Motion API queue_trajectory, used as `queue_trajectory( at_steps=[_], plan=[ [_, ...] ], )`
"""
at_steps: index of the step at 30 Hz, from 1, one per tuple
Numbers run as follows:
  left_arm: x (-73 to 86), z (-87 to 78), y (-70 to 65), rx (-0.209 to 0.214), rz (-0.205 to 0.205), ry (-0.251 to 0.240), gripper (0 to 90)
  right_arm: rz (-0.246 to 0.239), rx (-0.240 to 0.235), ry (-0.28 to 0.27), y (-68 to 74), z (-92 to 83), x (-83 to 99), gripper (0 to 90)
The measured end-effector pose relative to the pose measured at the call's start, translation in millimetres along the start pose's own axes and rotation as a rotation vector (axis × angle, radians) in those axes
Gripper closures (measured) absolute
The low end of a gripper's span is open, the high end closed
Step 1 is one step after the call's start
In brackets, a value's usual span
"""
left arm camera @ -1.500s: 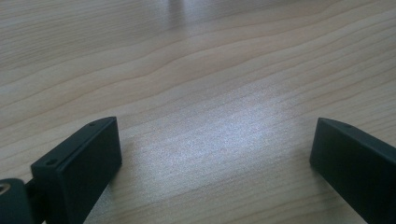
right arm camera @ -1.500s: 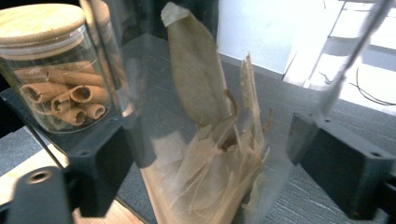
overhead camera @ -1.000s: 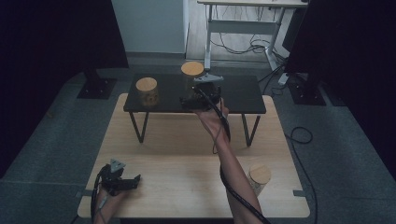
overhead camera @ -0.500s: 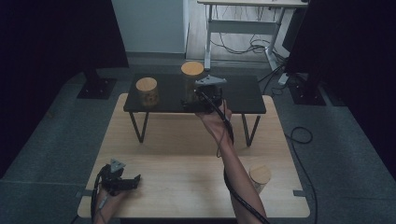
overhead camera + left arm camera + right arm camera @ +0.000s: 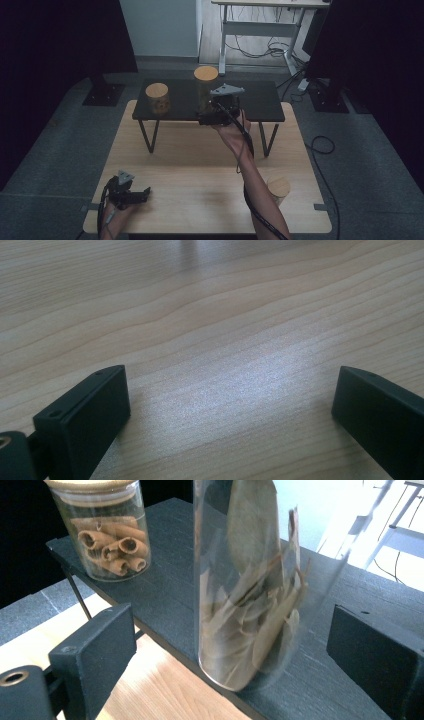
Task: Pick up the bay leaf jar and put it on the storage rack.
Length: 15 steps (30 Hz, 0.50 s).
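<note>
A tall glass jar of dried leaves (image 5: 206, 89) (image 5: 250, 595) with a wooden lid stands near the front edge of the low black shelf (image 5: 260, 100) (image 5: 165, 590). My right gripper (image 5: 209, 113) (image 5: 232, 645) is held at its lower part, one jaw on each side. Its jaws have just been closing a little, but a gap shows on both sides, so it is open. A shorter jar of cinnamon sticks (image 5: 157, 98) (image 5: 107, 535) stands further left on the shelf. My left gripper (image 5: 142, 194) (image 5: 230, 400) rests open on the wooden table (image 5: 200, 315), with nothing between its jaws.
A third jar with a wooden lid (image 5: 278, 189) stands at the table's front right, beside the person's right forearm. The shelf stands on thin metal legs (image 5: 147, 137) at the table's far side. Dark stands and cables lie on the floor around.
The right gripper has shifted slightly nearer in the high view, staying at the tall jar. The left gripper and the jars have not moved.
</note>
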<state>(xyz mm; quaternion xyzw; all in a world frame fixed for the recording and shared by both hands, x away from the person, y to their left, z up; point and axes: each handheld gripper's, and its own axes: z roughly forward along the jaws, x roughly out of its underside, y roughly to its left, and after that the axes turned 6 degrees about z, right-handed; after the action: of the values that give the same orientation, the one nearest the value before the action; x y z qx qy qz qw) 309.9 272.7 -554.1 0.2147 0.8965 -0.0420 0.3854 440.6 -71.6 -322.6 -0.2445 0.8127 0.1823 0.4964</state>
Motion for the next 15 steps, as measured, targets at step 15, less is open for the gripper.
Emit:
queue_trajectory(
  at_steps=[15],
  plan=[
    [0.0, -0.1, 0.1, 0.000, 0.001, 0.001, 1.7, 0.004, -0.004, 0.004, -4.8, -12.3, 15.0, 5.6]
  ],
)
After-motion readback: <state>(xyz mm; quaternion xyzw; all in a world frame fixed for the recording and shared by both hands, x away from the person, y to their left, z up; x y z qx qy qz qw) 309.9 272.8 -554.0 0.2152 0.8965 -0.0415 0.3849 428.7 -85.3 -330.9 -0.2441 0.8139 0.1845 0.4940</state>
